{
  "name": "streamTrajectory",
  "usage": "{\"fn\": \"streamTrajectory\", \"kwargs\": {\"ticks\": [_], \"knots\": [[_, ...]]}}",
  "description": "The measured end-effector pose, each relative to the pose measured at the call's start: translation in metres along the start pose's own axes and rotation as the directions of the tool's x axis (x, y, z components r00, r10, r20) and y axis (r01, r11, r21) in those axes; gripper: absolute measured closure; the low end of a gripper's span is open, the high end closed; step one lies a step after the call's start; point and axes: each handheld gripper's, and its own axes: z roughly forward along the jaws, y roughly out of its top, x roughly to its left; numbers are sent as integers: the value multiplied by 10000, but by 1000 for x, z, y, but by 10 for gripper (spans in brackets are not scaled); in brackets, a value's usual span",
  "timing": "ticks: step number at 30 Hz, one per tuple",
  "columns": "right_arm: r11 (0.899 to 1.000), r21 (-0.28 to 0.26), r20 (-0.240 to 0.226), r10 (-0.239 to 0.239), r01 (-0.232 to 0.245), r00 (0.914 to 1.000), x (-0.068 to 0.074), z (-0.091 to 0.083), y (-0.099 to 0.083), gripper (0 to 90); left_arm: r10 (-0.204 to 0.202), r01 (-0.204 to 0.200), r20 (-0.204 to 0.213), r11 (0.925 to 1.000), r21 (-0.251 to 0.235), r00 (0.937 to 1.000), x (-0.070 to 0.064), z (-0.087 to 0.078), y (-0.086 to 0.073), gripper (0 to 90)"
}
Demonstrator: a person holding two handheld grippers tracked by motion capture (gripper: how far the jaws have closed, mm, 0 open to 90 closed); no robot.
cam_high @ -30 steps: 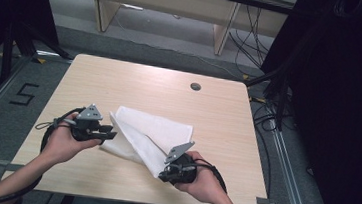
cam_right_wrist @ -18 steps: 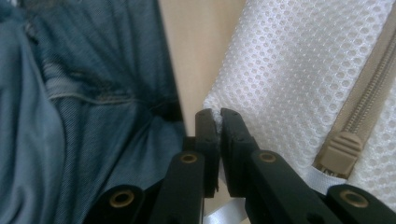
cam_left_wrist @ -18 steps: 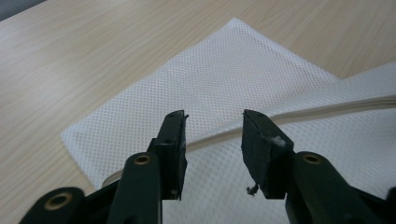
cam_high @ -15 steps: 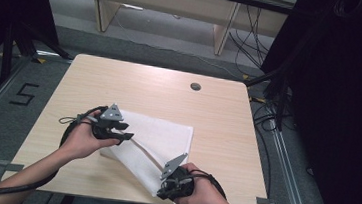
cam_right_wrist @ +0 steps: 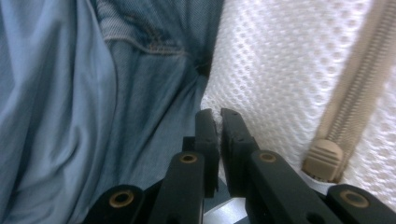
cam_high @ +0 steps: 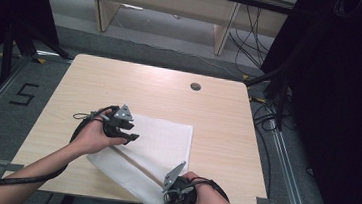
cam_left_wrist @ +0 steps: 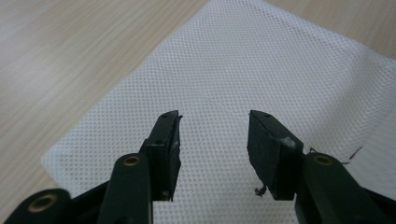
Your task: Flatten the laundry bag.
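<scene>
High view shows a white mesh bag (cam_high: 157, 145) lying flat on the tabletop (cam_high: 218, 115), close to the person's edge. One corner of the bag hangs a little over that near edge. A tan zipper (cam_high: 136, 159) runs across the bag in a slanted line, from up by the left tool (cam_high: 133, 131) down to the right tool (cam_high: 173, 191). That slanted line is the bag's long way, and it is what the next move turns on.

The left tool sits over the far left part of the bag, and its jaws are spread wide with nothing between them. In the left gripper view the mesh bag (cam_left_wrist: 261, 70) stretches away right in front of those jaws, so this tool only has to go down to grab it.

The right tool is at the near corner. In the right gripper view its jaws are pressed almost together on the mesh edge of the bag (cam_right_wrist: 280, 65), and the zipper's end piece (cam_right_wrist: 323, 161) sits just beside them (blue jeans (cam_right_wrist: 93, 93) fill the other side). I think the right tool holds the corner while the left one is about to grip the other end
</scene>
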Motion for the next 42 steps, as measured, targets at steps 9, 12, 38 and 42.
{"fn": "streamTrajectory", "kwargs": {"ticks": [9,12,38,42], "knots": [[9993,369,9,55,-55,10000,-8,-7,-12,821,212,-226,288,9984,509,9994,-3,10,-2,527],[9991,16,-78,424,-424,9991,-6,-14,-12,748,-1,-26,405,9979,649,9992,-4,15,-4,532],[9120,-1964,2984,4053,-3600,8641,-74,-6,-7,892,241,-386,799,9820,1850,9965,-8,42,-32,602],[9099,-2060,3142,4101,-3602,8562,-80,-5,-5,892,186,-316,716,9825,1838,9973,-5,42,-32,605]]}}
